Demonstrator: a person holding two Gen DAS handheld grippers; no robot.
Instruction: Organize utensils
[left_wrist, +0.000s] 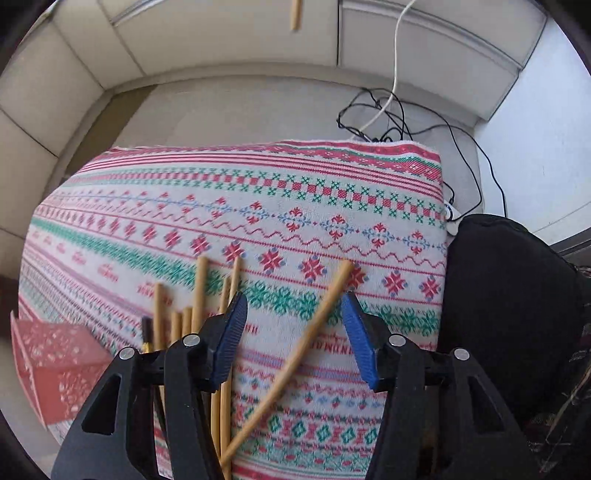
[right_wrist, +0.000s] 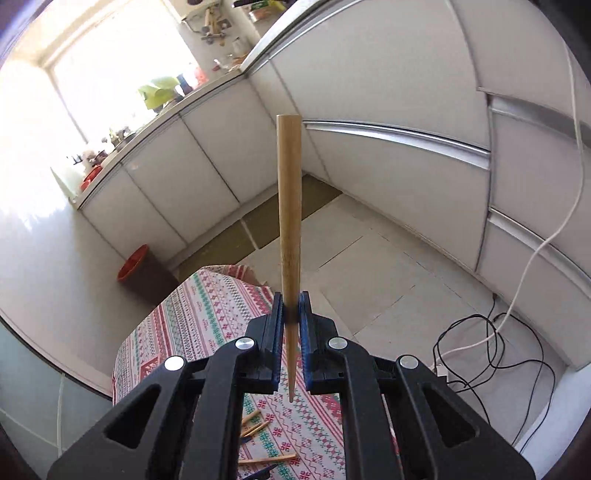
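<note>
**Risk inspection: one chopstick clamped, loose one under open jaws**

Left wrist view. The left gripper (left_wrist: 295, 332) points steeply down at the red, green and white patterned tablecloth (left_wrist: 369, 192), jaws apart with nothing pressed between the blue pads. A single loose tan wooden chopstick (left_wrist: 295, 358) lies diagonally on the cloth beneath the gap, not gripped. A bundle of tan wooden chopsticks (left_wrist: 199, 295) lies just beside the left-hand finger, partly under it. A red perforated box (left_wrist: 55, 369) sits at the cloth's near left edge.

Risks, as judged: the chopstick lies at an angle to the pads, so closing may pivot it or flick it away. The left-hand finger could catch the bundle and scatter it or pinch a second stick. A round stick on soft cloth may roll on contact.

Right wrist view. The right gripper (right_wrist: 291, 314) is clamped on a tapered tan wooden chopstick (right_wrist: 290, 206), held above the tablecloth's far end; the thick end projects far forward.

Risks, as judged: the grip sits near the thin end, so the long forward part may swing or slip during a fast move. Black and white cables (right_wrist: 480, 339) trail on the floor beside the cloth.
</note>
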